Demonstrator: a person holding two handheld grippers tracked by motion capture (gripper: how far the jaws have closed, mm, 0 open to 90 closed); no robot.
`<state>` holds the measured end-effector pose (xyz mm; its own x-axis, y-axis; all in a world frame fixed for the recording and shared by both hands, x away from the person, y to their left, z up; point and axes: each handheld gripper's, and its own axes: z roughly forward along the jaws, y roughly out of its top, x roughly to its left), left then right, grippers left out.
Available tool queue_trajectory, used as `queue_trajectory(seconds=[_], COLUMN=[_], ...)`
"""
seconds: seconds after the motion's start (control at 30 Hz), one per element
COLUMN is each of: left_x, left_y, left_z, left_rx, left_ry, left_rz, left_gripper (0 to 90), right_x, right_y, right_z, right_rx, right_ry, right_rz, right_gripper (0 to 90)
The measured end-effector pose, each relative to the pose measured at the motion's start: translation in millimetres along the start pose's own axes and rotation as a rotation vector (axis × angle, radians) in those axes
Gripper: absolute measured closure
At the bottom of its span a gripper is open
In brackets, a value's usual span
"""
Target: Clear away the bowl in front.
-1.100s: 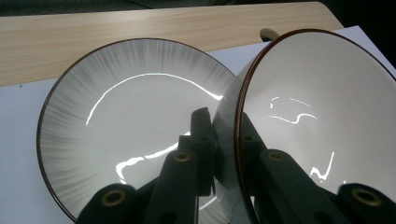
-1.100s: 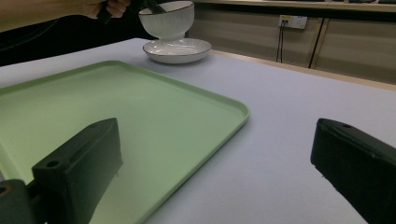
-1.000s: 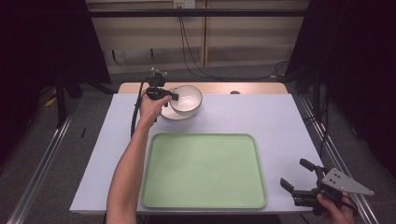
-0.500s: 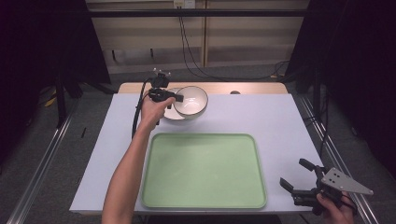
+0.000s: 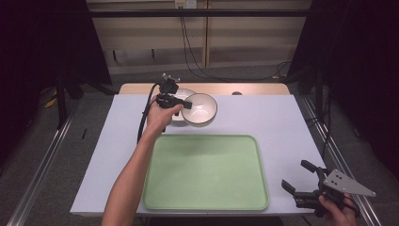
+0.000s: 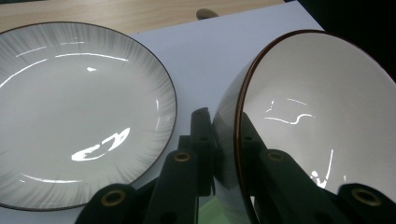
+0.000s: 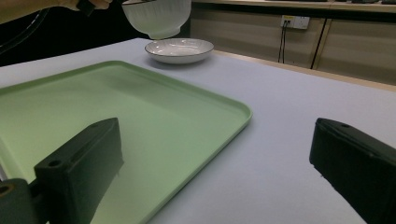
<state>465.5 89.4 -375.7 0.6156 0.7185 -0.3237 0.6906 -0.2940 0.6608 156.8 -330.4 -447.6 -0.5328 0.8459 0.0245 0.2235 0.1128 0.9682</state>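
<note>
While the pale table carries a green tray at its near middle, a white plate sits at the far edge. The white bowl, lifted clear above that plate, is clamped at its rim by the left gripper. The right gripper rests wide apart, empty, by the tray's right corner.

Glossy ceramic bowl, matt plastic tray

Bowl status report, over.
Left gripper shut on bowl rim, bowl lifted off plate. Right gripper open, idle at table edge. Green tray bare, nothing in the way.
</note>
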Motion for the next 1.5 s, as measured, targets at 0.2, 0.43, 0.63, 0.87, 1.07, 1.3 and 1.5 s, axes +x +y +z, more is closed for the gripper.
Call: queue_trajectory(seconds=[0.2, 0.43, 0.63, 0.87, 1.07, 1.3, 1.5], left_x=[-10.2, -22.4, -33.2, -51.8, -63.4, -72.1, -80.7], left_y=[-1.1, -1.4, -0.7, -2.8, -1.0, -1.1, -1.7], left_z=[3.7, 12.1, 18.9, 27.0, 33.0, 43.8, 54.4], left_rx=[0.007, 0.018, 0.044, 0.056, 0.062, 0.088, 0.125], left_ry=[-0.012, -0.04, -0.07, -0.094, -0.118, -0.128, -0.147], left_rz=[0.014, 0.027, 0.057, 0.086, 0.102, 0.117, 0.143], left_gripper=[82.2, 82.2, 82.2, 82.1, 82.2, 82.2, 82.1], right_x=[-0.9, -1.6, -1.4, -1.3, -0.9, -1.2, -1.1], right_y=[0.0, -0.3, -0.2, 0.0, -0.1, 0.0, 0.1], right_z=[0.1, 0.3, 0.4, 0.3, -0.2, -0.2, 0.3], right_rx=[0.001, -0.001, 0.0, -0.004, -0.002, -0.004, -0.003], right_ry=[0.0, -0.002, -0.006, -0.002, 0.0, 0.002, 0.004], right_rz=[0.001, -0.006, -0.002, -0.003, 0.002, -0.001, -0.003], right_gripper=[2.1, 2.1, 2.1, 2.1, 2.1, 2.1, 2.1])
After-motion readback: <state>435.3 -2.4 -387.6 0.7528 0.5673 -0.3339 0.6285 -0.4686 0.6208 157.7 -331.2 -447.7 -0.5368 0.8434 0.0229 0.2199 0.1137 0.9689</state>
